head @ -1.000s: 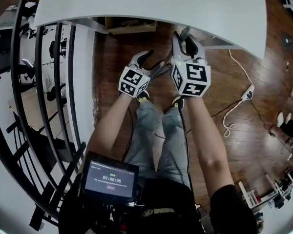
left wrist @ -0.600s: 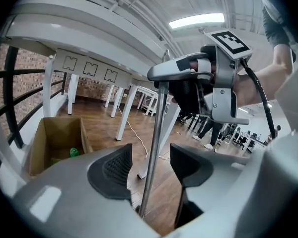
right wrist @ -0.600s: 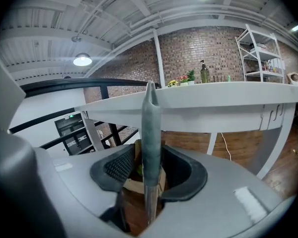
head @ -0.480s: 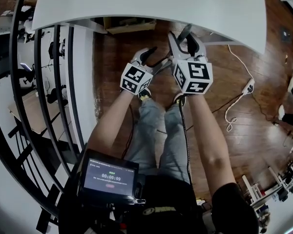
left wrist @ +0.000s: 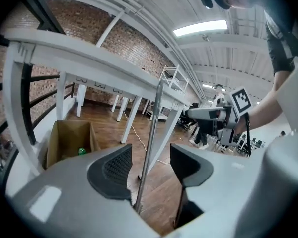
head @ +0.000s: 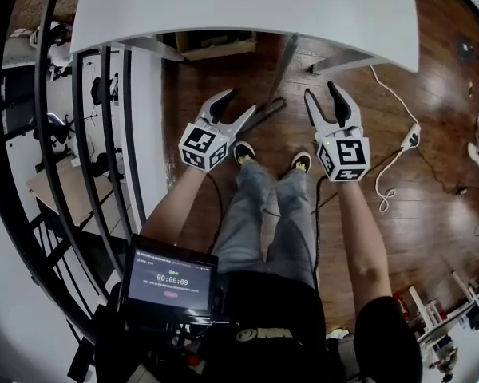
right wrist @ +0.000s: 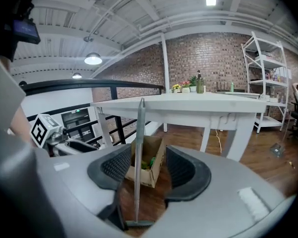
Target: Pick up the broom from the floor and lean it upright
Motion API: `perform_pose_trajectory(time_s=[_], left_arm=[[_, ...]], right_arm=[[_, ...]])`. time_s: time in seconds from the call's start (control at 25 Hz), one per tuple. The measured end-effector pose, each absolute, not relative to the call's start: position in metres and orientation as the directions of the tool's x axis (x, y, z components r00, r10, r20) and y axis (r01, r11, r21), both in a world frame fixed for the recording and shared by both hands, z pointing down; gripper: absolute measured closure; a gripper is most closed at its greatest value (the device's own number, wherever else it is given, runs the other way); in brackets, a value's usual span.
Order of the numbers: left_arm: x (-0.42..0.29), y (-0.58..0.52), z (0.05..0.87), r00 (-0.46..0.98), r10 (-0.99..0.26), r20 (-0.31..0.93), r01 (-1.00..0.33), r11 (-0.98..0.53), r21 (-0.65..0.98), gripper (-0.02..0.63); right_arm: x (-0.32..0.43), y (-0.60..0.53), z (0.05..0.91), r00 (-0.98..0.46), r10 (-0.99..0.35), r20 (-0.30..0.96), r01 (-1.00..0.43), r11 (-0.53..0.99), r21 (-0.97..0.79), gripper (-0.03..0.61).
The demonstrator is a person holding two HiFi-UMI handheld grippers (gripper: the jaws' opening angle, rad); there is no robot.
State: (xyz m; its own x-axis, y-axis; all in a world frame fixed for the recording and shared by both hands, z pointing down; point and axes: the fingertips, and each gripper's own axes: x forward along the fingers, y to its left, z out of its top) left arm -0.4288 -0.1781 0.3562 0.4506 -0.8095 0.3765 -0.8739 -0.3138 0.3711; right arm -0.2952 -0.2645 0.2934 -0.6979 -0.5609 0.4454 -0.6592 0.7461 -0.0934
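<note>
The broom (head: pixel 281 69) stands upright on the wooden floor, its thin grey handle leaning on the edge of the white table (head: pixel 247 10) and its head (head: pixel 265 110) down by my feet. My left gripper (head: pixel 236 104) is open just left of the broom head. In the left gripper view the handle (left wrist: pixel 150 128) shows in the gap between the untouching pads. My right gripper (head: pixel 324 96) is off to the right of the broom, its jaws opening with nothing between them. In the right gripper view the handle (right wrist: pixel 138 152) stands ahead, beyond the fingers.
A black railing (head: pixel 104 134) runs along the left. An open cardboard box (right wrist: pixel 150 163) sits under the table. A white cable and power strip (head: pixel 399 154) lie on the floor at right. My legs and shoes (head: pixel 241 152) stand just behind the broom.
My right gripper has let go of the broom handle and swung away to the right. The left gripper has drawn back a little to the left. The broom stays leaning on the table.
</note>
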Motion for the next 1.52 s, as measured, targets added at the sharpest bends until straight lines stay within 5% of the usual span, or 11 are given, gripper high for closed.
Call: perform_pose_trajectory(time_s=[0.08, 0.16, 0.56, 0.76, 1.04, 1.52], left_arm=[[-0.426, -0.15, 0.33, 0.436, -0.824, 0.362, -0.879, -0.303, 0.369, 0.354], [-0.41, -0.111, 0.303, 0.434, -0.83, 0.351, -0.882, -0.311, 0.354, 0.354], [-0.214, 0.04, 0.098, 0.443, -0.865, 0.236, -0.894, -0.407, 0.185, 0.372], [-0.173, 0.018, 0.044, 0.311, -0.936, 0.162, -0.946, -0.29, 0.144, 0.602], [-0.13, 0.043, 0.045, 0.28, -0.949, 0.148, -0.95, -0.251, 0.187, 0.601], [-0.136, 0.032, 0.029, 0.247, -0.963, 0.104, -0.953, -0.221, 0.208, 0.601]], right_arm=[[-0.26, -0.239, 0.27, -0.693, -0.584, 0.421, -0.674, 0.733, -0.092, 0.384], [-0.219, -0.202, 0.242, -0.68, -0.622, 0.387, -0.695, 0.715, -0.071, 0.573], [-0.093, -0.01, 0.087, -0.8, -0.527, 0.287, -0.575, 0.81, -0.113, 0.575], [-0.094, 0.001, 0.058, -0.893, -0.402, 0.201, -0.436, 0.884, -0.17, 0.574], [-0.09, 0.03, 0.063, -0.943, -0.308, 0.126, -0.327, 0.927, -0.182, 0.575], [-0.1, 0.012, 0.046, -0.941, -0.323, 0.097, -0.336, 0.922, -0.191, 0.574]])
